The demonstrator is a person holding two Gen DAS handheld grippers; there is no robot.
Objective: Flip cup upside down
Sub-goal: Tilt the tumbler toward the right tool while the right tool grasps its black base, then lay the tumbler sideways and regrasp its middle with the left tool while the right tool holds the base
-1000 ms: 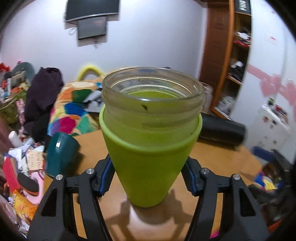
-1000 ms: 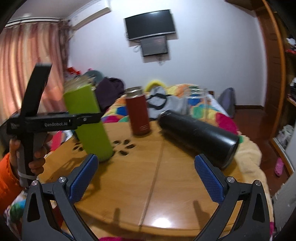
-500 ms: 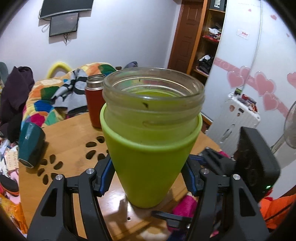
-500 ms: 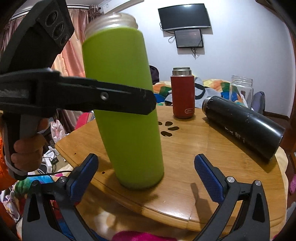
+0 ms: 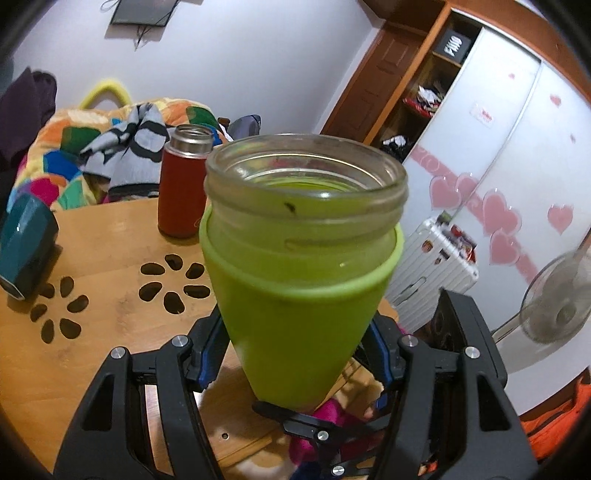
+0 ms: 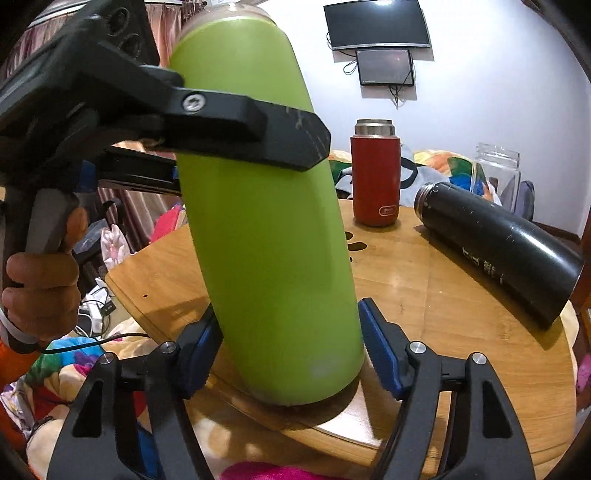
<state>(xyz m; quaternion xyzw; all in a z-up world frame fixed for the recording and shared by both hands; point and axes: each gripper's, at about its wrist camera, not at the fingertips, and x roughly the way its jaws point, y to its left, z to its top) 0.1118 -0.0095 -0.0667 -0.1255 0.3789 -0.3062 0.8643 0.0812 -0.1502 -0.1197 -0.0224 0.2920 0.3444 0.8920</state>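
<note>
The green cup [image 6: 266, 206] stands upright (mouth up) near the table's [image 6: 424, 302] near edge. The left gripper [image 5: 295, 347] clamps its upper body; the right gripper [image 6: 291, 354] pinches its base.

A round wooden table [image 6: 461, 295] with leaf-shaped cutouts [image 5: 171, 278] carries several items. A red flask [image 6: 376, 177] with a steel neck stands upright near the far edge. A black bottle [image 6: 495, 243] lies on its side, well apart from the flask. A clear glass jar [image 6: 496, 173] stands beyond the black bottle. A teal container [image 5: 24, 242] rests at the table's left side. Wall-mounted screens [image 6: 376, 35] hang above a patchwork blanket [image 5: 74, 147]. A white suitcase [image 5: 436, 273] and a fan [image 5: 557, 306] stand beside a wardrobe with pink hearts [image 5: 498, 218].
</note>
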